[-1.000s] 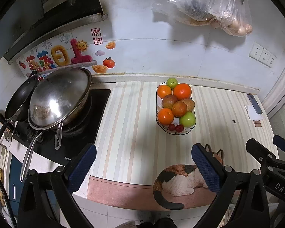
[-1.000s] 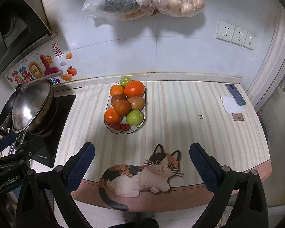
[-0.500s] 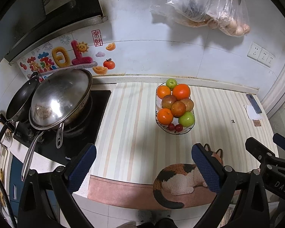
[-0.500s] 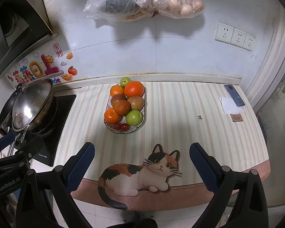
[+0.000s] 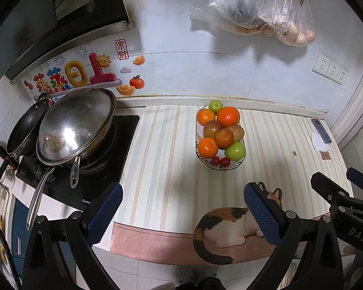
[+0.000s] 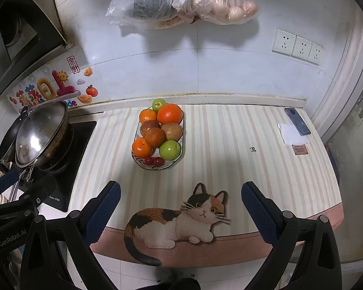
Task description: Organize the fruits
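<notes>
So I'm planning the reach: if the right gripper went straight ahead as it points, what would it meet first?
Probably the striped mat, beside the fruit bowl; right gripper is open, and depth is unclear.

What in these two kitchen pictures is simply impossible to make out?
- Cat mat, left wrist view: the left claw's finger covers its face.
- Fruit bowl, both views: piled fruit hides its bottom.
- Hanging bags, right wrist view: cut off by the top edge; the dark contents are unclear.
- Brown tag: print too small.

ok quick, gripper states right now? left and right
Left gripper: jaws open, holding nothing.
Right gripper: jaws open, holding nothing.
</notes>
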The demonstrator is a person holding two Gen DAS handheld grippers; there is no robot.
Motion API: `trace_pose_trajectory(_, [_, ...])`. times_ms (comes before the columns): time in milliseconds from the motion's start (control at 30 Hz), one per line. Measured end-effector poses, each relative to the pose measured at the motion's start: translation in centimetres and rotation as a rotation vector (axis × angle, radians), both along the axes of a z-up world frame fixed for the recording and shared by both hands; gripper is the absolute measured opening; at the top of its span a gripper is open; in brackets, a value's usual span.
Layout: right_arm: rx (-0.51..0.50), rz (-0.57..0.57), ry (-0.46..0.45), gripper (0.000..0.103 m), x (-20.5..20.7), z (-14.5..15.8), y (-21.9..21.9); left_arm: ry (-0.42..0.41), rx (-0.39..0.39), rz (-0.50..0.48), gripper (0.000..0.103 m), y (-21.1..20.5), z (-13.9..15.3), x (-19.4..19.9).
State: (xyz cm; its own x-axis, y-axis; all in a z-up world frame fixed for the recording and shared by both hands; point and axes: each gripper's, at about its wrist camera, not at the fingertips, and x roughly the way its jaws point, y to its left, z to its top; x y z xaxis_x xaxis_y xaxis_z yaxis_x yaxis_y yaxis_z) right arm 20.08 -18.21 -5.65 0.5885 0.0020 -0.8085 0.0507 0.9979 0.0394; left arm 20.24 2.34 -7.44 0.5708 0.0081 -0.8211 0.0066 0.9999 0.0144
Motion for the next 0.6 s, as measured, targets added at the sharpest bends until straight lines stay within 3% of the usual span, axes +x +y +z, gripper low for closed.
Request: trace_pose_trajectory(600, [0.000,-0.001,0.001,0.102,-0.11,0.08,-0.14,-0.002,-0.004,0.003,0.103,0.43,0.10,0.05])
